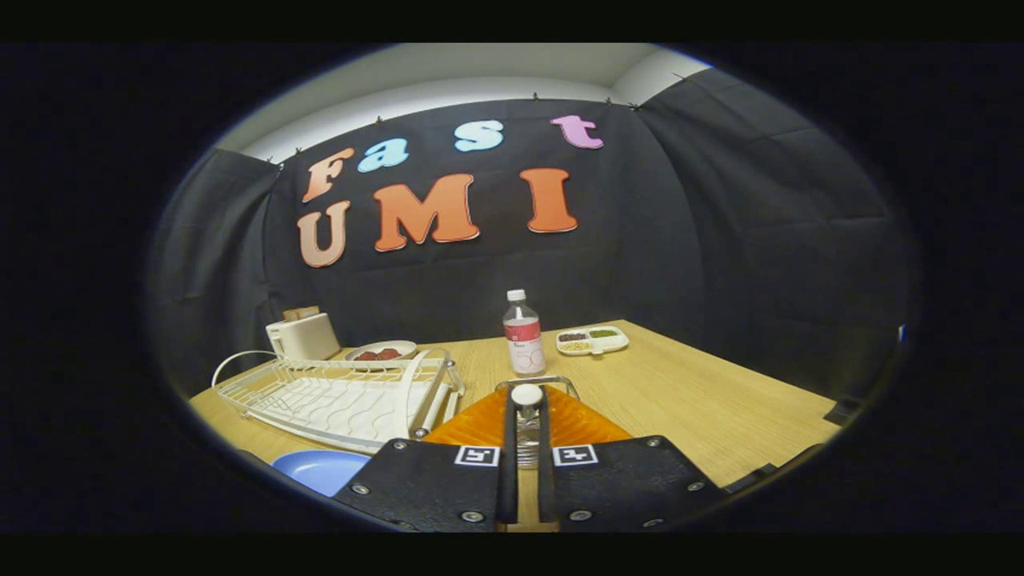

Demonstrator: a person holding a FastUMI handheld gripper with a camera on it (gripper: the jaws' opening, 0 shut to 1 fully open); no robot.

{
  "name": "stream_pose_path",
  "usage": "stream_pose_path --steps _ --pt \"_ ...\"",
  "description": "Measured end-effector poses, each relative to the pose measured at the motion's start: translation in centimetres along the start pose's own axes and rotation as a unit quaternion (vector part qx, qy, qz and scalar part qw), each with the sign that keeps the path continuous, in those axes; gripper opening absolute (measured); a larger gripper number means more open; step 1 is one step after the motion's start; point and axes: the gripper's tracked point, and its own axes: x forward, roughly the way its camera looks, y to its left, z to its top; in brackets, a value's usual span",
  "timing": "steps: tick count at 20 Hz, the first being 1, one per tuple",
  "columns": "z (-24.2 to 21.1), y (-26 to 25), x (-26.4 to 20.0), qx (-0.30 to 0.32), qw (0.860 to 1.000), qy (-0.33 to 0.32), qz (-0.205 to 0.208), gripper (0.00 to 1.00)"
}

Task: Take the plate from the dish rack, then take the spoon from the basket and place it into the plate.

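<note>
My gripper (527,398) is shut on the spoon (527,432), a metal utensil with a round white end that stands upright between the two fingers. Right under and behind the spoon sits the orange basket (578,422) with a wire handle. A blue plate (320,470) lies flat on the table to the left of my fingers, in front of the white wire dish rack (336,400). The rack holds no plate that I can see.
On the wooden table (688,400), a plastic bottle (524,340) stands just beyond the basket. A divided white tray of beans (593,339) lies further back right. A toaster (302,334) and a dish of red food (381,350) sit behind the rack.
</note>
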Motion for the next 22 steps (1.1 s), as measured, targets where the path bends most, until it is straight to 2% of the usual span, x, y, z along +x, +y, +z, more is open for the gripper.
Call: stream_pose_path --steps 4,10,12,20,22 --pt "2.8 0.2 -1.6 0.003 1.000 -0.017 0.004 0.10" --pt "5.5 1.3 -5.1 0.000 0.999 -0.031 0.037 0.10" --pt "5.3 1.6 -6.1 -0.005 0.999 -0.032 0.042 0.10" --pt "3.0 5.7 -9.1 0.014 0.993 -0.006 0.118 0.10" --pt "2.7 5.8 -9.3 0.005 0.992 -0.006 0.123 0.10"
